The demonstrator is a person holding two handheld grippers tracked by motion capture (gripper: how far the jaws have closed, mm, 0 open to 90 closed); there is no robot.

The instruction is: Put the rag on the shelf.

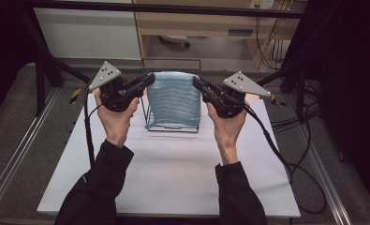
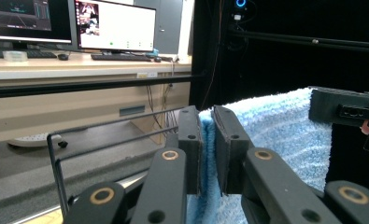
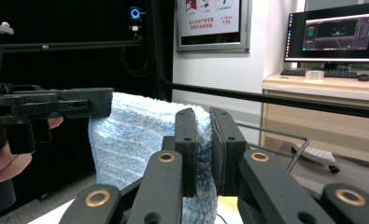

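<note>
A light blue terry towel [image 1: 175, 101] hangs over a thin black wire rack [image 1: 151, 123] that stands on the white tabletop [image 1: 173, 178], at the far middle part of it. The left gripper [image 1: 150, 79] is at the towel's upper left corner, and its jaws pinch the edge of the cloth there; in the left gripper view the blue fabric sits between the two black pads [image 2: 191, 154]. The right gripper [image 1: 196, 82] is at the towel's upper right corner, and its jaws are pressed on the cloth in the same way. Both grippers are above the rack's top bar.
</note>
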